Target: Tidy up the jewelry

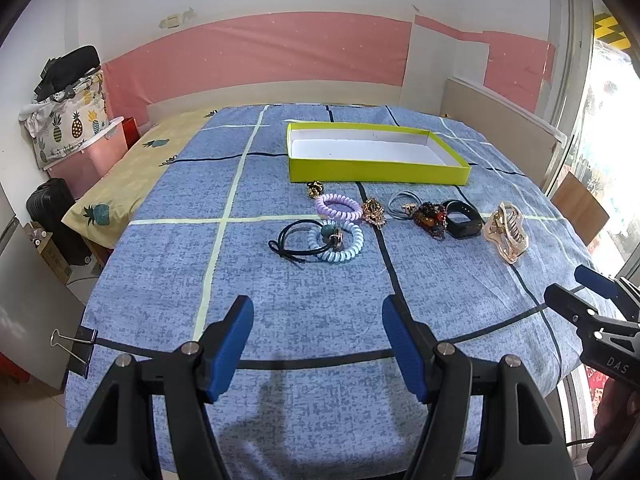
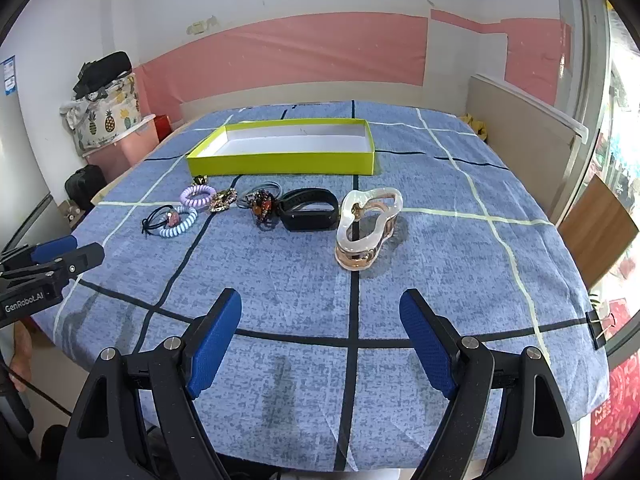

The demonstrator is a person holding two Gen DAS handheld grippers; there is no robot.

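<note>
"GenRobot.AI" on left tongs (image 2: 66,254); "DAS" on right tongs (image 1: 576,290).

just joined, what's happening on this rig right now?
Nothing is picked up yet. A person holds both tools above a blue checked cloth; the left gripper and right gripper are open and empty. The yellow-green tray has nothing visible inside. In front of it lie the coil hair ties, a black band and a clear hair claw, untouched.

Lime-green tray (image 1: 376,170); blue checked cloth (image 1: 280,292)
</note>
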